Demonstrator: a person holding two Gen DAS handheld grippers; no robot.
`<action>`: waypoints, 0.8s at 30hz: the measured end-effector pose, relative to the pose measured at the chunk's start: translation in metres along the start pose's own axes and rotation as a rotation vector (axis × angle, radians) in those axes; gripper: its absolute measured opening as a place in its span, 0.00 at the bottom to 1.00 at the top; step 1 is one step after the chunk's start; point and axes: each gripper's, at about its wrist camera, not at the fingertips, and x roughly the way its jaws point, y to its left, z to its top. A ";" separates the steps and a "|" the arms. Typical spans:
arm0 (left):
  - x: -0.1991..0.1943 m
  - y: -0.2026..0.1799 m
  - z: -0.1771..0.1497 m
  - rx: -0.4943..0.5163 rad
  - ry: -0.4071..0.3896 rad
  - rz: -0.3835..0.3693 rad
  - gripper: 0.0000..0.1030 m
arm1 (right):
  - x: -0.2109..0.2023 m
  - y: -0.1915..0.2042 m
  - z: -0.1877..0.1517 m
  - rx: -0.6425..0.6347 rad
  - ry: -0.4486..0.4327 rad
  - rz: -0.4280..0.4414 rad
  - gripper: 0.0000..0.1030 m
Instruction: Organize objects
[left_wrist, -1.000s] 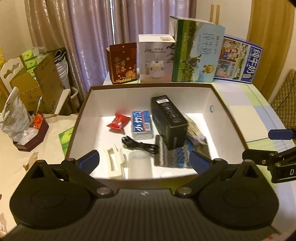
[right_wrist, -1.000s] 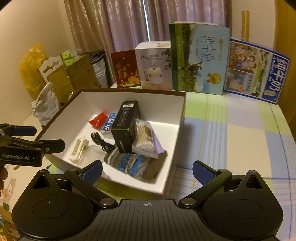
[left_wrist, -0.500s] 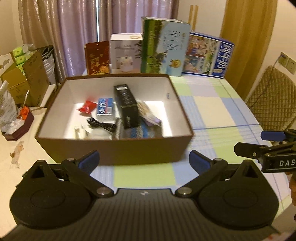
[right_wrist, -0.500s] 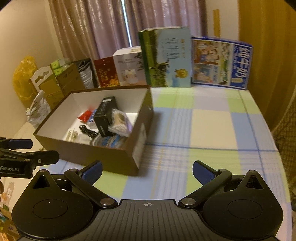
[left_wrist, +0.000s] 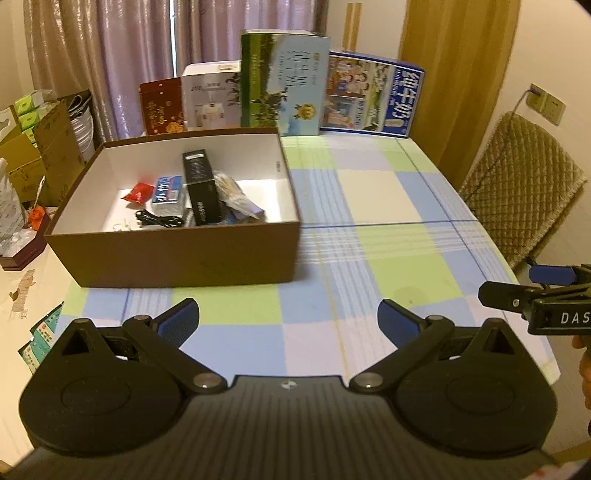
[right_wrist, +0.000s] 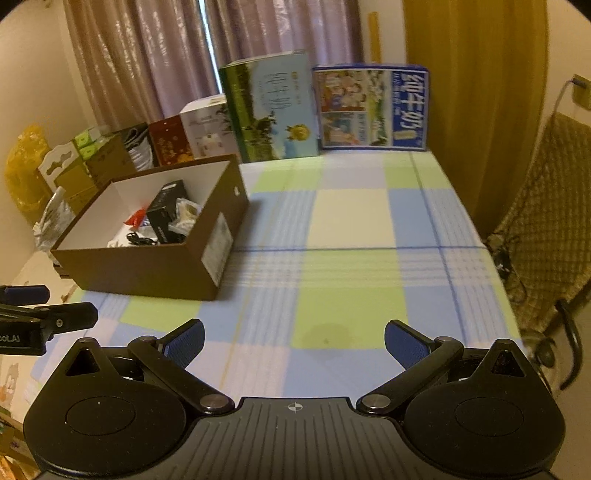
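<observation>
Both tongs, left (left_wrist: 288, 319) and right (right_wrist: 293, 341), are hovering wide open and empty over the checked desk (left_wrist: 384, 206), while the brown box (left_wrist: 177, 254) is sitting at its left side, holding the gathered objects.

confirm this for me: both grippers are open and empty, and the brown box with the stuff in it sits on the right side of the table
One thing is wrong: the brown box sits on the left side of the checked table, as the right wrist view shows. The rest holds: the left gripper and right gripper are open and empty.
</observation>
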 end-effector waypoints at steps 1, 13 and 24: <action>-0.002 -0.005 -0.002 0.004 0.001 -0.002 0.99 | -0.004 -0.003 -0.003 0.003 -0.001 -0.005 0.98; -0.021 -0.052 -0.029 0.043 0.006 -0.035 0.99 | -0.047 -0.036 -0.039 0.041 0.004 -0.045 0.98; -0.030 -0.075 -0.044 0.057 0.002 -0.043 0.99 | -0.070 -0.045 -0.053 0.037 -0.009 -0.046 0.98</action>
